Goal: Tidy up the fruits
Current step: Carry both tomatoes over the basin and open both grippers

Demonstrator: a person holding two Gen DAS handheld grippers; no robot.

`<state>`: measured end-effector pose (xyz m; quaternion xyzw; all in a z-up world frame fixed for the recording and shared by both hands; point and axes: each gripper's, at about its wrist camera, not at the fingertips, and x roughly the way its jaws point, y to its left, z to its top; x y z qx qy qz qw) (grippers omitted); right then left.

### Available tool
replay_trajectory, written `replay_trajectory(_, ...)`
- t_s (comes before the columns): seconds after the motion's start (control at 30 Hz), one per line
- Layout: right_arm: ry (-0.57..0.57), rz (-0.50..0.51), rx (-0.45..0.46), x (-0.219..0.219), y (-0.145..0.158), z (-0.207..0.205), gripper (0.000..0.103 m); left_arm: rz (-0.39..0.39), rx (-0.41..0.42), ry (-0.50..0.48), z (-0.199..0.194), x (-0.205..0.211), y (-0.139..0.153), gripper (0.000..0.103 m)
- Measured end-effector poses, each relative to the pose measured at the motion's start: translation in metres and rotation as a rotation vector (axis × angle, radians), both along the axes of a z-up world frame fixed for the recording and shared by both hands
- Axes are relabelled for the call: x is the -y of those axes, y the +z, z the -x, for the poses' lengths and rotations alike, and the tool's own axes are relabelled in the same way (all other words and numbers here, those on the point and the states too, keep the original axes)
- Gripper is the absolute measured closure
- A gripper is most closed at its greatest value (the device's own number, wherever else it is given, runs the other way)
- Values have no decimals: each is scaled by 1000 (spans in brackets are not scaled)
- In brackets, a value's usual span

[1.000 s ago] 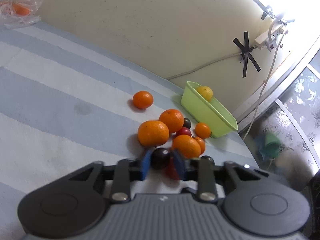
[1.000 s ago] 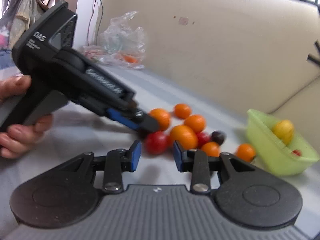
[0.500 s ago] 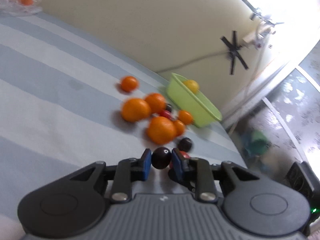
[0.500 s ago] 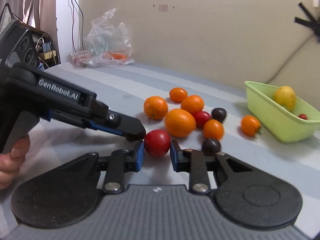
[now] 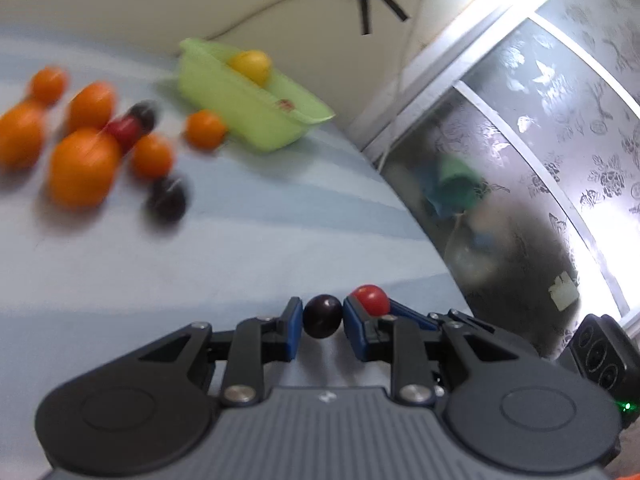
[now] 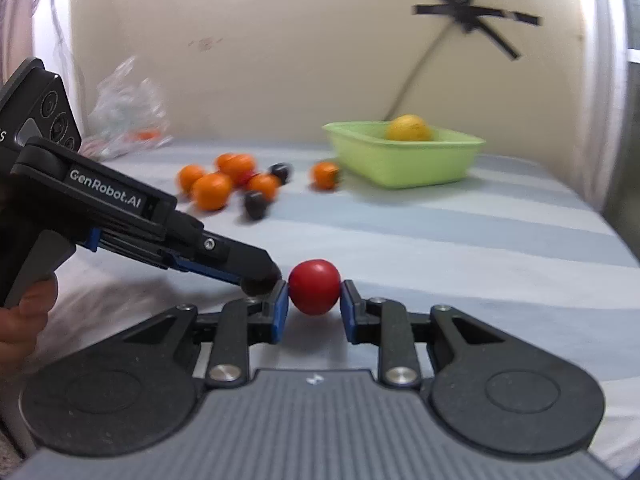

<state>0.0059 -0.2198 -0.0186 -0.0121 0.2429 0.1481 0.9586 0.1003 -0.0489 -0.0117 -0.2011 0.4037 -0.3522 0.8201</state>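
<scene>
My left gripper (image 5: pixel 322 318) is shut on a dark purple round fruit (image 5: pixel 322 316), held just above the blue-and-white striped cloth (image 5: pixel 240 264). Right beside it, my right gripper (image 6: pixel 314 304) is shut on a red tomato (image 6: pixel 315 287); that tomato (image 5: pixel 370 299) also shows in the left wrist view. The left gripper's tip (image 6: pixel 260 276) nearly touches the tomato's left side. A light green basin (image 6: pixel 404 160) at the back holds a yellow lemon (image 6: pixel 408 128). To its left lies a pile of oranges (image 6: pixel 212 190) with another dark fruit (image 6: pixel 256 204).
A clear plastic bag (image 6: pixel 124 120) lies at the far left by the wall. A person's hand (image 6: pixel 24 316) holds the left tool. The table's right edge (image 5: pixel 420 216) curves beside a patterned glass door (image 5: pixel 560 128). A cable (image 6: pixel 416 76) hangs on the wall behind the basin.
The right jaws have closed on the red tomato. Both grippers have carried their fruits away from the pile, side by side; the pile now lies farther off, to the left.
</scene>
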Motion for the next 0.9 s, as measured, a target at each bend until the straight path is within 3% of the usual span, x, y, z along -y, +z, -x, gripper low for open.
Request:
replay_trajectory(0.13, -47, -14, 60, 21, 10, -25, 73, -6, 67, 1, -44, 21, 19, 80)
replay_trajectory(0.27, -84, -20, 157, 39, 31, -75, 73, -16, 121, 40, -104, 39, 37, 79)
replay_trajectory(0.37, -91, -74, 155, 52, 40, -126, 73, -28, 132, 81, -146, 49, 39, 79)
replay_trajectory(0.5, -108, -68, 120, 55, 34, -179, 73, -57, 102, 113, -179, 53, 29, 79)
replay_trajectory(0.63, -111, -79, 84, 58, 25, -205, 72, -78, 71, 134, -190, 55, 18, 77)
replay_trajectory(0.73, -125, -46, 102, 53, 23, -206, 71, -100, 89, 145, -186, 55, 18, 63)
replay_trajectory(0.9, -141, -59, 123, 52, 29, -187, 71, -46, 164, 154, -150, 25, 48, 63)
